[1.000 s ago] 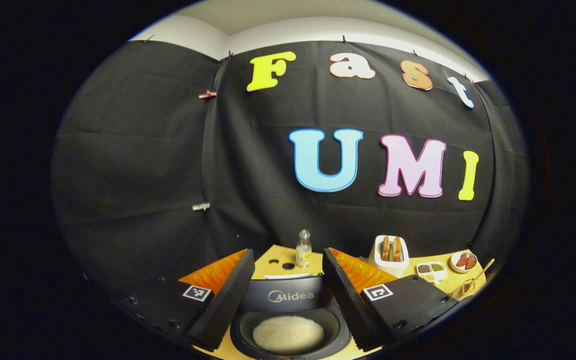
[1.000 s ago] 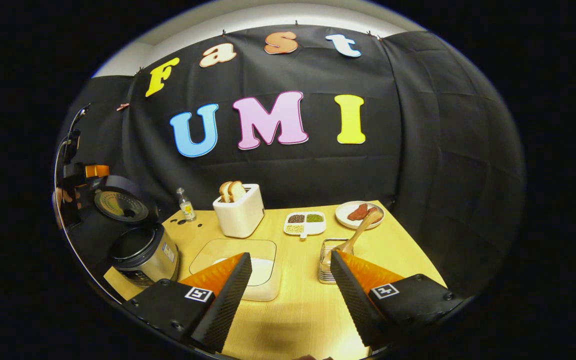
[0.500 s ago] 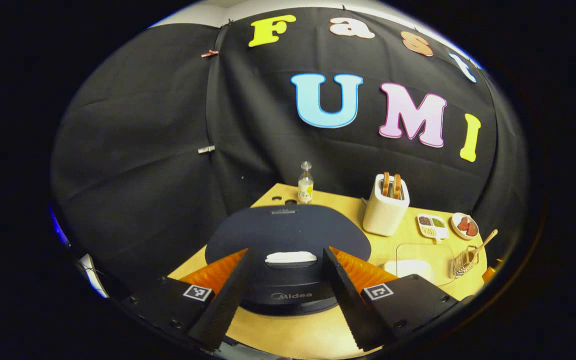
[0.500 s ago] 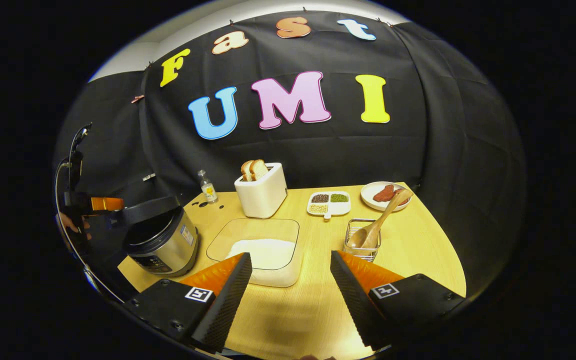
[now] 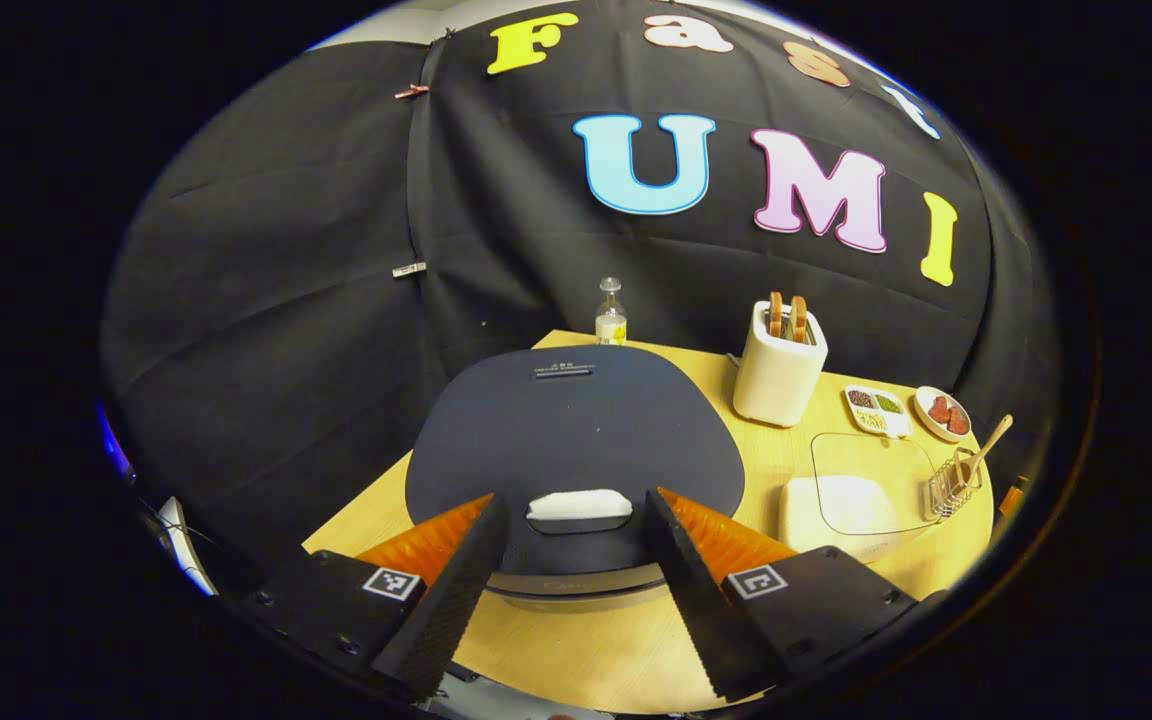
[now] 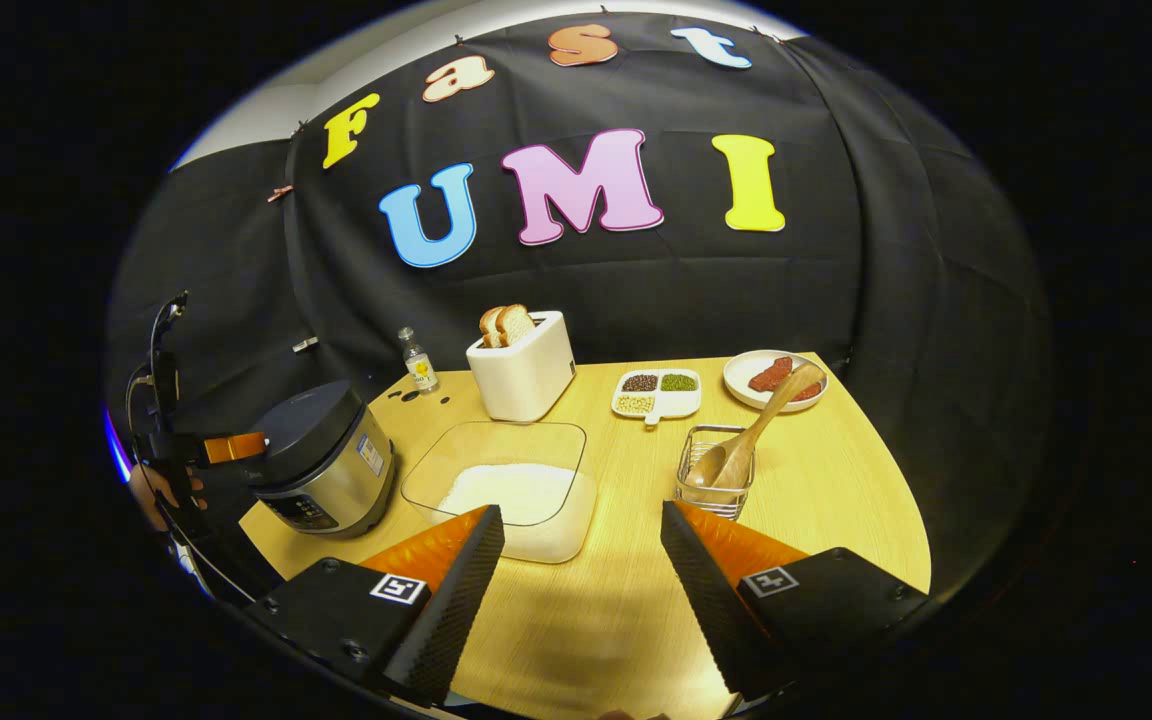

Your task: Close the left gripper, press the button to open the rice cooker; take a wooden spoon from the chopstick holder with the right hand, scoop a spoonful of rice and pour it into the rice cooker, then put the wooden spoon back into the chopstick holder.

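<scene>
The rice cooker (image 5: 576,430) stands with its dark lid down, and its white button (image 5: 579,503) faces me at the front. My left gripper (image 5: 574,502) is open, one finger on each side of the button without touching it. In the right gripper view the rice cooker (image 6: 321,460) sits at the table's left, with the left gripper (image 6: 221,447) and a hand beside it. The wooden spoon (image 6: 751,435) leans in the wire chopstick holder (image 6: 714,487). A clear rice container (image 6: 511,490) lies ahead of my right gripper (image 6: 581,510), which is open and holds nothing.
A white toaster (image 6: 523,375) with bread slices, a small bottle (image 6: 419,365), a divided dish of beans (image 6: 656,392) and a plate of red food (image 6: 774,378) line the back of the wooden table (image 6: 836,480). The table's front edge runs under my right gripper's fingers.
The cooker's lid, open a second ago with rice showing in the pot, has come down shut. My left gripper has risen and pulled back. The right gripper has drawn back slightly.
</scene>
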